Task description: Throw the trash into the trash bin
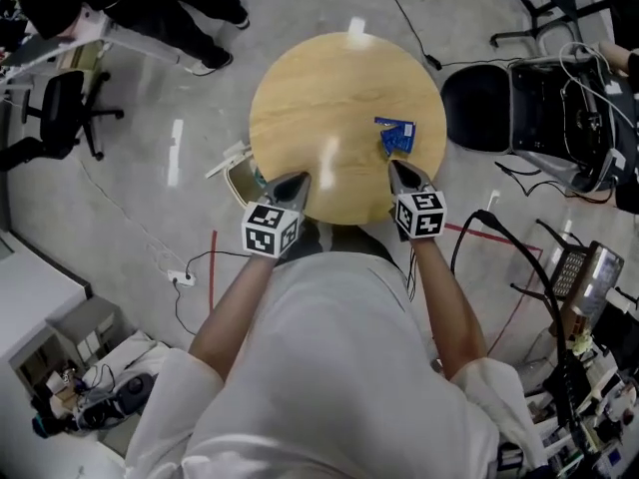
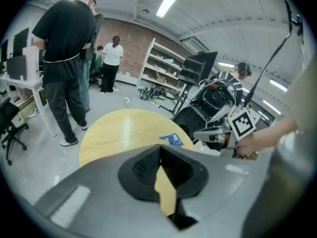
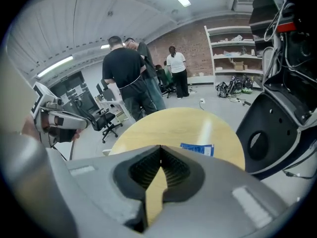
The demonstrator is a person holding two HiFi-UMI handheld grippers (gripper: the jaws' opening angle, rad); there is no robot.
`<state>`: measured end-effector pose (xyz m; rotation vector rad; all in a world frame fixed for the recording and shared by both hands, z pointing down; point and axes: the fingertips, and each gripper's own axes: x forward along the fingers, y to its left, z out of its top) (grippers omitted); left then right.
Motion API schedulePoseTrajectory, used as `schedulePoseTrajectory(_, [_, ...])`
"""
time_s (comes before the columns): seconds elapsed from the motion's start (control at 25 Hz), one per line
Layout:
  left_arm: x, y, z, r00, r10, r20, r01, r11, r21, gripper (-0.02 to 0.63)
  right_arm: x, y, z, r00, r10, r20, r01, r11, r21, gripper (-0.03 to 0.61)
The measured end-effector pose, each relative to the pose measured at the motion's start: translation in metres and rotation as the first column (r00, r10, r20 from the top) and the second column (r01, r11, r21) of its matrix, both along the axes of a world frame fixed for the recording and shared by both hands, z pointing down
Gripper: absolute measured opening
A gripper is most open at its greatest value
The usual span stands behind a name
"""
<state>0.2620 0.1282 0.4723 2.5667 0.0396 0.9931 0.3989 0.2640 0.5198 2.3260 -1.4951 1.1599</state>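
A blue wrapper lies flat on the right part of the round wooden table. My right gripper hovers over the table's near edge, just short of the wrapper, its jaws shut and empty. My left gripper is over the near-left edge, also shut with nothing between its jaws. In the left gripper view the wrapper lies beyond the closed tips, to the right. The right gripper view has the wrapper just right of its closed tips.
An open beige container stands on the floor at the table's left edge. A black chair and cabled equipment crowd the right side. Office chairs and standing people are at the far left. Cables run across the floor.
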Motion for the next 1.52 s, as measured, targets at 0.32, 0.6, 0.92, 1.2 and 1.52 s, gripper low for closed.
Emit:
schedulePoseTrajectory(0.32, [0.017, -0.008, 0.024, 0.999, 0.032, 0.033, -0.032, 0.999, -0.005, 0.004, 0.028, 0.009, 0.031, 0.995, 0.101, 0.022, -0.100, 0.994, -0.040, 0.002])
schedulePoseTrajectory(0.6, [0.016, -0.014, 0.041, 0.998, -0.001, 0.060, 0.002, 1.000, -0.022, 0.003, 0.042, -0.002, 0.062, 0.997, 0.073, 0.034, -0.070, 0.994, -0.083, 0.020])
schedulePoseTrajectory(0.92, [0.013, -0.008, 0.054, 0.996, -0.032, 0.081, 0.035, 0.999, -0.036, 0.003, 0.043, -0.010, 0.095, 0.998, 0.034, 0.047, -0.027, 0.988, -0.150, 0.062])
schedulePoseTrajectory(1.2, [0.004, -0.011, 0.063, 0.993, -0.062, 0.096, 0.066, 0.997, -0.045, 0.004, 0.042, -0.019, 0.123, 1.000, -0.014, -0.025, 0.006, 0.960, -0.281, 0.105])
schedulePoseTrajectory(1.52, [-0.008, -0.014, 0.075, 0.988, -0.101, 0.120, 0.108, 0.993, -0.052, 0.003, 0.047, -0.021, 0.148, 0.995, -0.056, -0.077, 0.018, 0.905, -0.425, 0.156])
